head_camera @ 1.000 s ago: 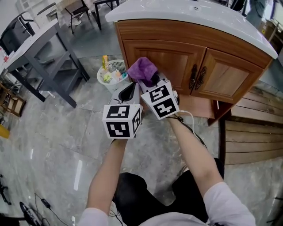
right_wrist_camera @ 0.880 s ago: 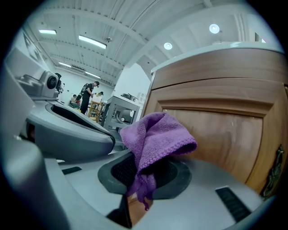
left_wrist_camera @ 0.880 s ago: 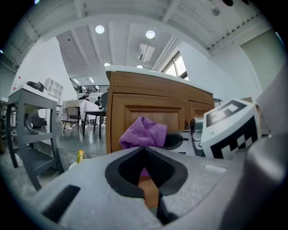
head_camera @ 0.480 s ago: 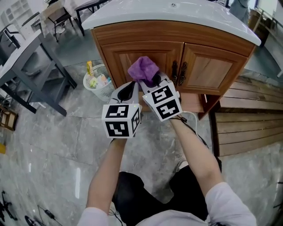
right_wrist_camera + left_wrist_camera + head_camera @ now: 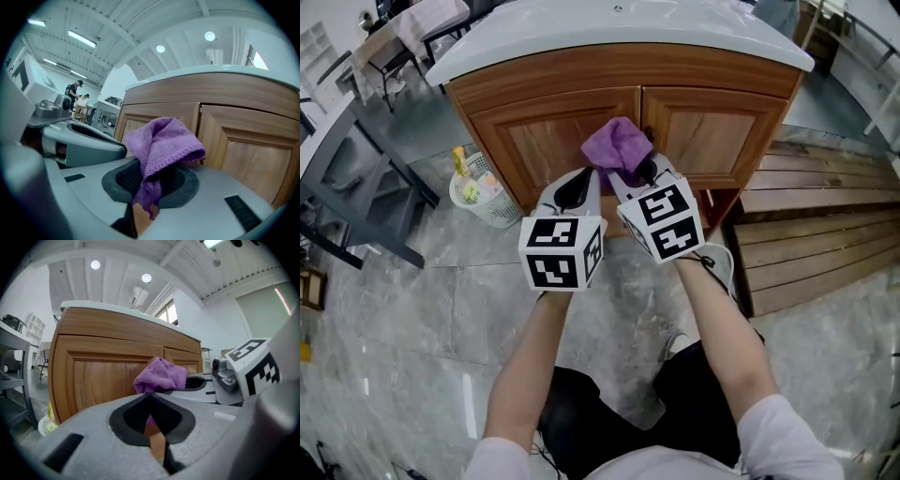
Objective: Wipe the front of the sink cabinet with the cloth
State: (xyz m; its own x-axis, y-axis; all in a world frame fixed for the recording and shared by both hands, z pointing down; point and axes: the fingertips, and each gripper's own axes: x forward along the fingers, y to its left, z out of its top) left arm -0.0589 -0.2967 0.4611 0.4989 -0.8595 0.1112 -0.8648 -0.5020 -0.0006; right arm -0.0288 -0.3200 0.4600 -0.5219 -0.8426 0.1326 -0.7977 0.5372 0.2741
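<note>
Your right gripper (image 5: 636, 174) clamps the cloth (image 5: 617, 145) in its jaws, bunched forward to meet the cabinet (image 5: 551, 141) front first. Your left gripper (image 5: 583, 176) hangs alongside, jaws closed and empty.

- Left gripper (image 5: 578, 186): a smooth pale grey plastic shell that widens towards the hand, with a black teardrop-shaped lining inside the jaws.
- Right gripper (image 5: 639, 174): the same pale grey shell, with a black ribbed pad set in a rounded black recess.
- Left marker cube (image 5: 561, 253): white faces, each printed with a blocky black square pattern.
- Right marker cube (image 5: 662, 221): the same white faces with black patterns.
- In the left gripper view, a silver metal bracket (image 5: 228, 377) with a round screw head sits beneath the right cube.
- Short sleeves (image 5: 783, 436): white or very light grey.
- Shorts (image 5: 591, 412): black.
- Shoe (image 5: 719, 267): pale, with dark laces.
</note>
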